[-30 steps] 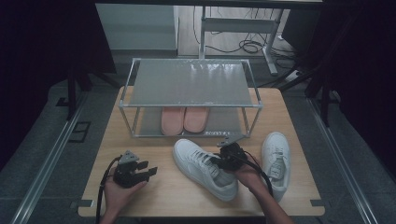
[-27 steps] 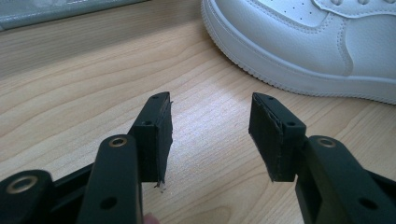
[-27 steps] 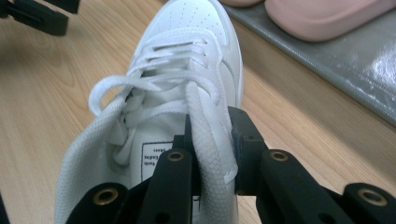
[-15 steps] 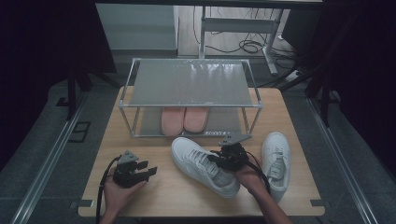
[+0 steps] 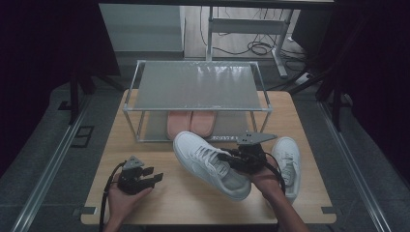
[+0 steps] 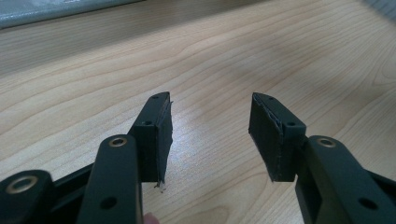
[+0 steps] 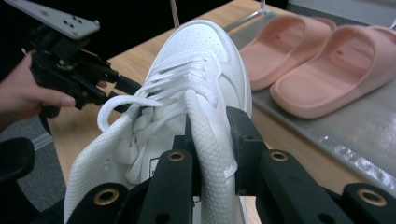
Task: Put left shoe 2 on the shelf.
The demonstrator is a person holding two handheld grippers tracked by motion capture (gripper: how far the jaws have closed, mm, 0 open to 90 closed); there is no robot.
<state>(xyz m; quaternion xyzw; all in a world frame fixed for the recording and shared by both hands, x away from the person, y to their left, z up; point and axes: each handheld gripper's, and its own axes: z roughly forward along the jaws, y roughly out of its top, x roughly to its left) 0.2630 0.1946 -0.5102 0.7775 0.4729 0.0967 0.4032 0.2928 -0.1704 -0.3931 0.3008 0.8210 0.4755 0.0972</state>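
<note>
1. Altogether, two white sneakers, two pink slides, one rack (image 5: 198, 86) and two grippers are counted on the table (image 5: 159, 203).
2. One sneaker (image 5: 205, 162) is seen near the middle of the table, tilted, with its toe pointing far-left.
3. Its collar is clamped between the jaws of the right gripper (image 5: 244, 157), as is seen in the right gripper view (image 7: 212, 140); the shoe extends away from that gripper toward the far left.
4. The second sneaker (image 5: 288, 159) is laid flat at the right, just beside the right hand (image 5: 263, 176).
5. The slides (image 5: 191, 123) are placed side by side on the rack's lower shelf, beyond the held sneaker.
6. The left gripper (image 5: 145, 178) is held at the near left, well apart from the shoes; its jaws are spread with nothing between them (image 6: 210, 135).
</note>
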